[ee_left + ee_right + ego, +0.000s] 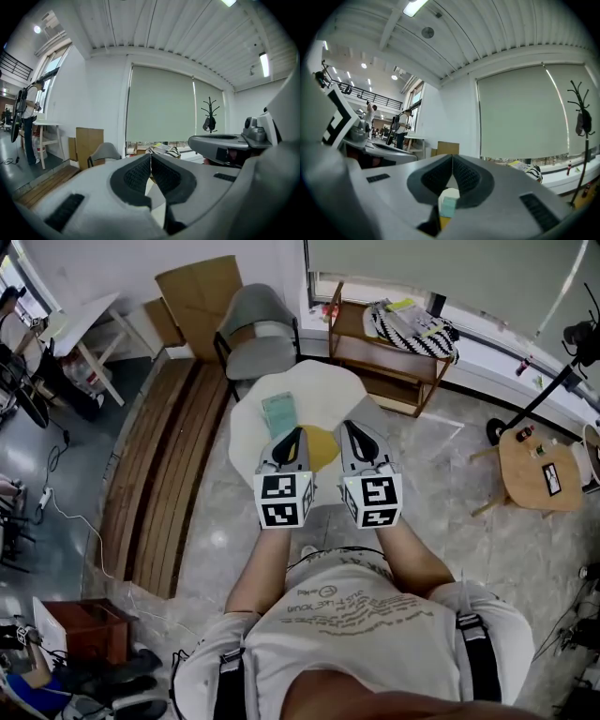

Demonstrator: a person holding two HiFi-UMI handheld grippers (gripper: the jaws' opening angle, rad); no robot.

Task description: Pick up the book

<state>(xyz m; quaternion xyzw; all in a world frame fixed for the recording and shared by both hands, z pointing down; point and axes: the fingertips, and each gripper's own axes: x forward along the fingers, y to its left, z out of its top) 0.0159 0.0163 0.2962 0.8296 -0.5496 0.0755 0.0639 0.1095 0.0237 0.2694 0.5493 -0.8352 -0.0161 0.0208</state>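
A pale green book [278, 414] lies flat on the left part of a round white table [323, 390], beside a yellow patch [321, 447] on the tabletop. My left gripper [298, 434] and right gripper [349, 427] are held side by side over the table's near edge, pointing across it. The left one's tips are just right of the book's near corner. Both are shut with nothing in them. In the left gripper view the jaws [150, 155] meet at the tip. In the right gripper view the jaws [453, 157] also meet, and the book [449, 205] shows below them.
Behind the table stands a grey chair [255, 334]. A low wooden shelf [375, 357] with a striped cloth [412, 332] is at the back right. A small wooden stool [536, 472] and a tripod [539, 395] stand at right. Wooden planks [169, 474] lie at left.
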